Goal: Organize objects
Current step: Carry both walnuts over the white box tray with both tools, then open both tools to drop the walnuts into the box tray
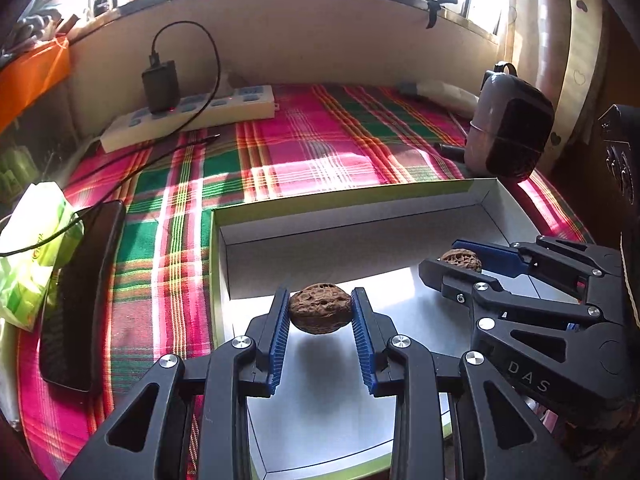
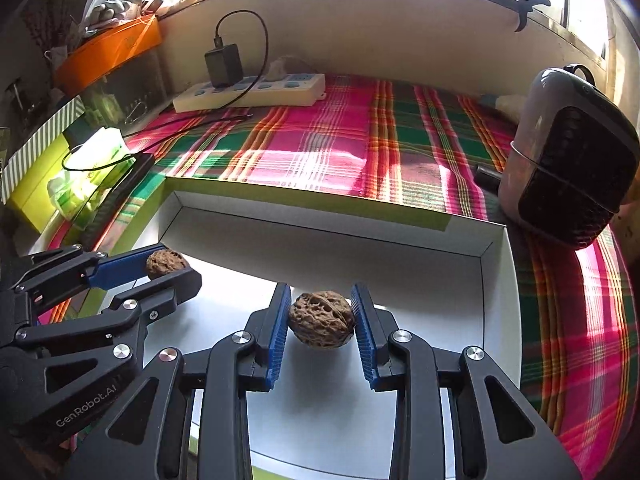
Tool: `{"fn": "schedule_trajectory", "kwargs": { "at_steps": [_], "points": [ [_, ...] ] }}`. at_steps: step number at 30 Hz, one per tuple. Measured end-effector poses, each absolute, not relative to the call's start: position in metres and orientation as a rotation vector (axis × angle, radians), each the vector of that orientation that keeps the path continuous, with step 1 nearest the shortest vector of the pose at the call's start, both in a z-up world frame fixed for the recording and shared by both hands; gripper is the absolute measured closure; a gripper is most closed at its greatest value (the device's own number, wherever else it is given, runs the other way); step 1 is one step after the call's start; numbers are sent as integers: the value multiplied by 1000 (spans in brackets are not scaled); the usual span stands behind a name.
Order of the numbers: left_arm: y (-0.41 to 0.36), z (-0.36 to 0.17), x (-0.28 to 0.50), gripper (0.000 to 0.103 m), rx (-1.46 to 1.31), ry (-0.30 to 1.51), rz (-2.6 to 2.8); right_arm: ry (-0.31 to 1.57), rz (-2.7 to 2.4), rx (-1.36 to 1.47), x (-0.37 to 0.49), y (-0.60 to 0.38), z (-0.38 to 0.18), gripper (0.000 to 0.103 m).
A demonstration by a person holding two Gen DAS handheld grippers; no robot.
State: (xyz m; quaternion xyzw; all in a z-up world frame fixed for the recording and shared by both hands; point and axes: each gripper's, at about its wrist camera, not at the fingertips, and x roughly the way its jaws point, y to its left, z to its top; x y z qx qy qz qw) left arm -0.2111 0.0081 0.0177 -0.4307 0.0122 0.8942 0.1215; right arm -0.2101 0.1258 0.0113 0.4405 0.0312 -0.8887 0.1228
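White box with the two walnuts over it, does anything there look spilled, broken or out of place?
Nothing stands out. Each claw, left and right, grips one intact walnut above the white box, which sits level and undamaged.

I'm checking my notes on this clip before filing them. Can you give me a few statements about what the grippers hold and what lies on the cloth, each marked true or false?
1. The left gripper holds a walnut between its fingers. True.
2. The right gripper is empty. False: it holds a second walnut.
3. Both walnuts hang over the open white box. True.
4. The box already contains several walnuts. False: its visible floor is bare.
5. A power strip lies on the plaid cloth. True.
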Motion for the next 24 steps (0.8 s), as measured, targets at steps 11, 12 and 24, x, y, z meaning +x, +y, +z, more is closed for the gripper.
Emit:
{"fn": "schedule_trajectory", "kwargs": {
  "at_steps": [11,12,24],
  "points": [
    [10,17,-211,74,-1259,57,2611,70,-2589,1286,-212,128,10,70],
    [10,17,-211,74,-1259,59,2611,66,-2586,1287,-211,128,10,70],
    [8,18,-212,74,-1261,48,2604,54,-2577,1298,-209,125,9,70]
  ]
}}
